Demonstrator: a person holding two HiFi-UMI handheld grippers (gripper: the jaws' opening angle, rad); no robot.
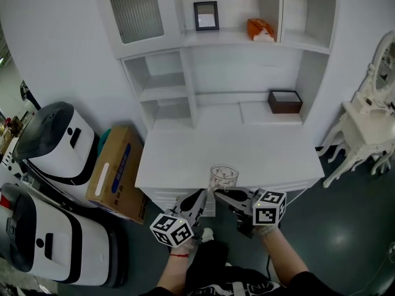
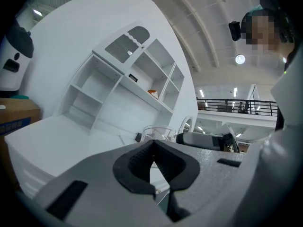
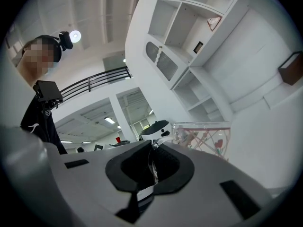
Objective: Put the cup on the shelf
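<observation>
A clear glass cup [image 1: 223, 177] with a red and green pattern stands at the front edge of the white desk [image 1: 185, 159]. My right gripper [image 1: 216, 192] reaches it from below and right; in the right gripper view [image 3: 152, 151] the jaws are shut on the cup's thin clear handle, with the cup [image 3: 203, 138] just beyond them. My left gripper [image 1: 202, 196] sits just left of the cup, shut with nothing between its jaws [image 2: 152, 148]; the cup [image 2: 158, 132] shows behind its tips. The white shelf unit [image 1: 231, 39] rises at the desk's back.
A brown box [image 1: 285, 101] sits on the low right shelf. Higher up are a picture frame [image 1: 206, 15] and an orange thing [image 1: 261, 30]. Left of the desk lie a cardboard box [image 1: 117, 171] and white-and-black machines [image 1: 58, 143]. A white dressing table [image 1: 364, 128] stands right.
</observation>
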